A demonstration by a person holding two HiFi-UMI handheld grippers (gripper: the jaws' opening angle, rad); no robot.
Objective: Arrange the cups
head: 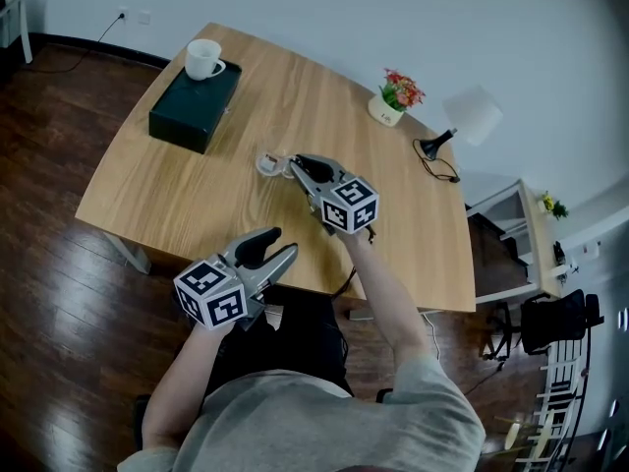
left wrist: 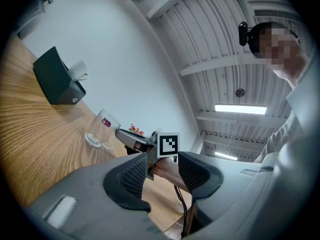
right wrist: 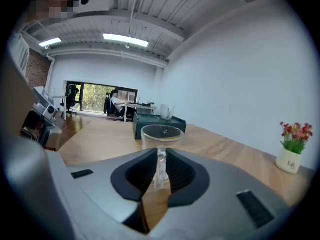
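- A wooden table (head: 177, 195) stands on a dark plank floor (head: 59, 293) beside a white wall (head: 324, 8).
- The right gripper (right wrist: 160, 170) has its jaws drawn narrow, clamped on the handle of the glass cup (right wrist: 161, 133), which stands upright near the middle of the table.
- The left gripper (left wrist: 161, 170) hangs at the table's near edge, its jaws apart with nothing between them.
- Farther out, a white cup (head: 202, 59) sits on a dark green box (head: 195, 106) at the far left corner.
- A flower pot (head: 393, 99) stands near the far edge.

Worktop (head: 177, 195) light wood grain. Box (head: 195, 106) dark green, cup (head: 203, 59) on box white. Glass (head: 269, 161) clear, magenta label. Flowers (head: 403, 88) red. Left tool (head: 280, 243), right tool (head: 292, 164) grey, cubes black-white squares.
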